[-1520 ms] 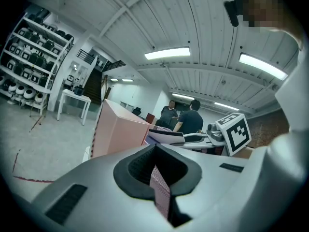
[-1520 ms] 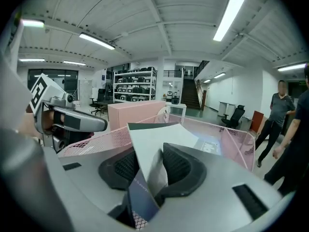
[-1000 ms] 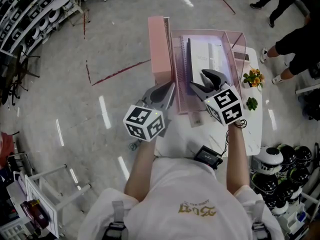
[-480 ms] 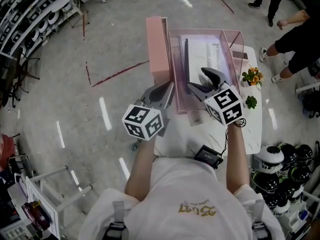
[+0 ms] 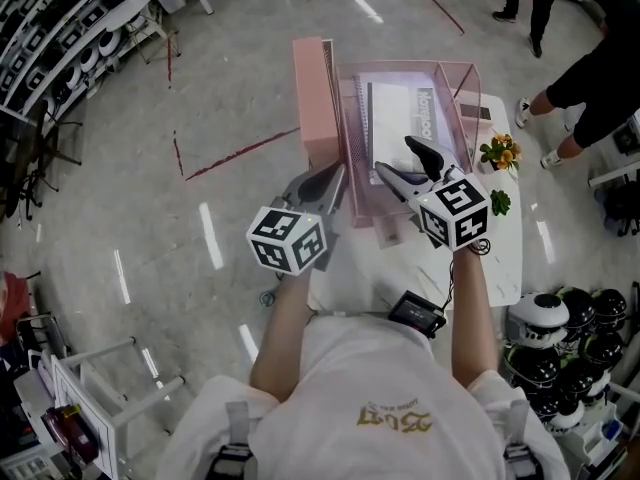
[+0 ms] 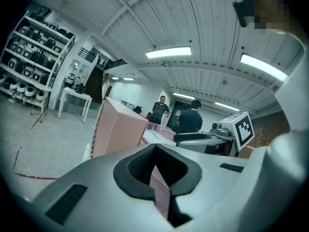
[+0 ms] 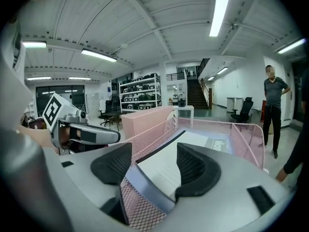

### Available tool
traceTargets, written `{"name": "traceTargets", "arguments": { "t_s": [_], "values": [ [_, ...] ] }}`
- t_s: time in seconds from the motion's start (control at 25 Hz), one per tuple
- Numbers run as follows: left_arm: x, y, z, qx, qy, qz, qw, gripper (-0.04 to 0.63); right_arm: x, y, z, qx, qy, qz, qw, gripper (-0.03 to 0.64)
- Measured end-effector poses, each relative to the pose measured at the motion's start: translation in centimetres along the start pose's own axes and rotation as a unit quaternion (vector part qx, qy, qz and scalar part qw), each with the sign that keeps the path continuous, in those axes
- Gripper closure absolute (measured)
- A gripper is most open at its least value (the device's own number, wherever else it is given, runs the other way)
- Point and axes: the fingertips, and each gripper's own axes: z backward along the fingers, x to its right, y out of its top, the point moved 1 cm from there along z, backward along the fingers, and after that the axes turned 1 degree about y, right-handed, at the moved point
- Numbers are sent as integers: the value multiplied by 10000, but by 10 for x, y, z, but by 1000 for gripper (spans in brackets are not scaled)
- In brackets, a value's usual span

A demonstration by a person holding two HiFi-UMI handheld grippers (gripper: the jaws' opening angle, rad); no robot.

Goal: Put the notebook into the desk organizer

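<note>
A pink mesh desk organizer [image 5: 351,183] stands on the white table [image 5: 505,258]. The white spiral notebook [image 5: 405,118] lies inside it, cover up. My left gripper [image 5: 330,176] is at the organizer's left wall, shut on the mesh [image 6: 159,192]. My right gripper [image 5: 402,158] hangs over the organizer's near end. Its jaws are opening, and its pads touch nothing. In the right gripper view the notebook [image 7: 193,144] lies beyond the right gripper [image 7: 154,166], over the organizer's front rim [image 7: 145,187].
A tall pink box [image 5: 318,98] stands against the organizer's left side. Two small potted plants [image 5: 503,153] sit at the table's right edge, and a black device [image 5: 415,313] lies at its near edge. People [image 5: 600,68] stand at the upper right.
The notebook has dropped from leaning on edge to lying flat in the organizer. My right gripper's jaws have spread wider. The left gripper has stayed on the wall.
</note>
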Motion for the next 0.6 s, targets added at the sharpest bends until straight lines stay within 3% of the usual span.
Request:
{"name": "traceTargets", "arguments": {
  "t_s": [0.24,0.6],
  "values": [
    [9,1,10,27,4,-80,10000,580,9,7,29,638,-463,-704,9944,382],
    [27,-3,31,39,-54,-250,9997,580,-8,-7,69,1017,-892,-1310,9821,465]
  ]
}}
